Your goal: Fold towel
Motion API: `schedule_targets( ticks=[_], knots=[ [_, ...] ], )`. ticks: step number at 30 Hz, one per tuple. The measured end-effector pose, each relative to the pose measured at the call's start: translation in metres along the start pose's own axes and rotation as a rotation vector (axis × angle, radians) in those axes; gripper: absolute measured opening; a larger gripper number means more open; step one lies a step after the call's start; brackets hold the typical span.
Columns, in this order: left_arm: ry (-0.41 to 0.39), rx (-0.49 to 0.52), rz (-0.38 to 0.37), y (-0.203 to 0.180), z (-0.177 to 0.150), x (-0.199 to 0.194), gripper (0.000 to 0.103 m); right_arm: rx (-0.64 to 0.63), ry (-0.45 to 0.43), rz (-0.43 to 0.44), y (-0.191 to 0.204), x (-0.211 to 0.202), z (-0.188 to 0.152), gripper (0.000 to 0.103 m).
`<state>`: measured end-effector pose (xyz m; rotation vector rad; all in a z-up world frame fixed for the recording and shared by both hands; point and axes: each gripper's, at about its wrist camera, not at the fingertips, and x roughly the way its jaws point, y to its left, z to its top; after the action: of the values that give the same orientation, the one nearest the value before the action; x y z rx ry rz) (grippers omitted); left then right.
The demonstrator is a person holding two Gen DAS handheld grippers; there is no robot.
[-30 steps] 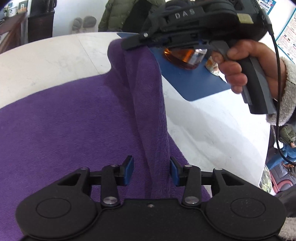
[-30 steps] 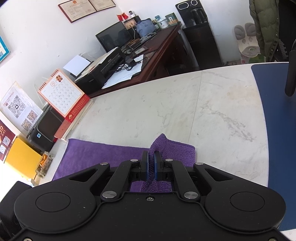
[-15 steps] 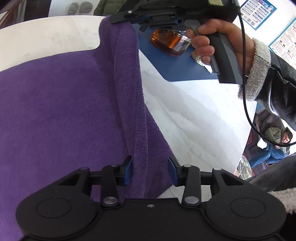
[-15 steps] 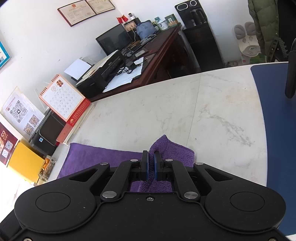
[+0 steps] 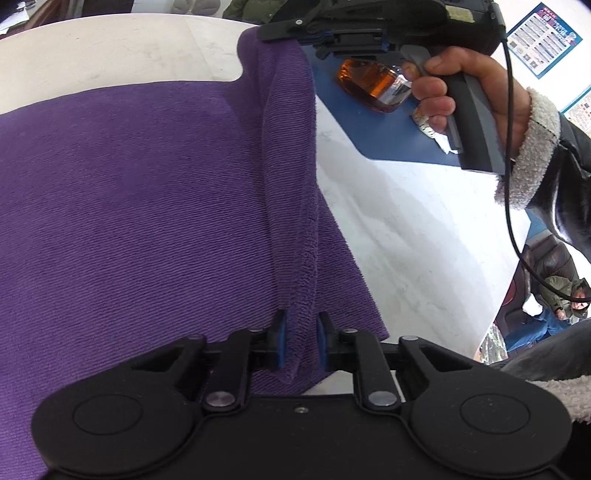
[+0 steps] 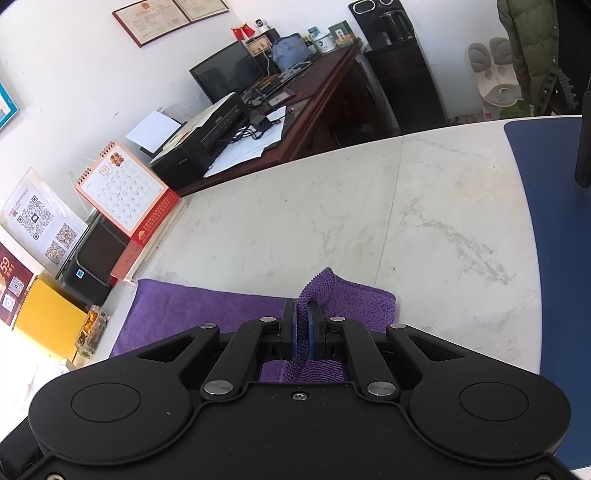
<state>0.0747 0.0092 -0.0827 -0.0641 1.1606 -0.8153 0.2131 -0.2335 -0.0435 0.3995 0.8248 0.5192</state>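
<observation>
Purple towel (image 5: 147, 206) hem pinched in both hand-held grippers (image 5: 299, 345) (image 6: 302, 332), pinched corners hidden.

Purple towel, one edge raised between the two tongs

The towel (image 5: 140, 206) is purple, with a fine ribbed pile, and most of it lies spread flat to the left of the left gripper (image 5: 300, 345). Its right-hand edge is gathered into a raised ridge that runs forward from between the left gripper's blue pads (image 5: 280, 341) up to the right gripper (image 5: 314, 31) at the far end. The pads flank the ridge closely; whether they press it cannot be told. In the right wrist view a corner of the towel (image 6: 332, 295) stands up in a peak, pinched between the right gripper's (image 6: 303, 330) near-touching pads, with the rest lying flat to its left.
</observation>
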Motion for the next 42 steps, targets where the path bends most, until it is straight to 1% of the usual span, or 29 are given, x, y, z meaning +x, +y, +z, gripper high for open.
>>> schedule_targets(
  ticks=[6, 10, 14, 20, 22, 31, 38, 42],
  knots=[
    [-0.027, -0.038, 0.025, 0.004, -0.004, -0.006, 0.003, 0.006, 0.001, 0.0, 0.001, 0.0, -0.001, 0.005],
    [-0.051, -0.021, -0.003, 0.0, -0.007, -0.016, 0.002, 0.01, 0.001, 0.001, 0.001, 0.0, -0.001, 0.005],
    [-0.085, -0.015, -0.011, -0.002, -0.009, -0.028, 0.002, 0.014, -0.003, 0.003, 0.003, -0.001, -0.001, 0.005],
    [-0.167, -0.062, -0.039, 0.004, -0.016, -0.053, 0.002, 0.021, -0.024, 0.014, 0.013, -0.006, 0.003, 0.005],
    [-0.184, -0.068, -0.041, 0.008, -0.019, -0.059, 0.002, 0.023, -0.03, 0.017, 0.016, -0.008, 0.004, 0.005],
    [-0.262, -0.088, -0.054, 0.017, -0.032, -0.083, 0.002, -0.007, -0.045, 0.027, 0.041, -0.008, 0.01, 0.005],
    [-0.314, -0.11, -0.054, 0.033, -0.051, -0.109, 0.002, -0.037, -0.043, 0.036, 0.065, -0.001, 0.015, 0.005],
    [-0.34, -0.12, -0.04, 0.032, -0.055, -0.108, 0.002, -0.054, -0.04, 0.044, 0.08, 0.006, 0.018, 0.005]
  ],
)
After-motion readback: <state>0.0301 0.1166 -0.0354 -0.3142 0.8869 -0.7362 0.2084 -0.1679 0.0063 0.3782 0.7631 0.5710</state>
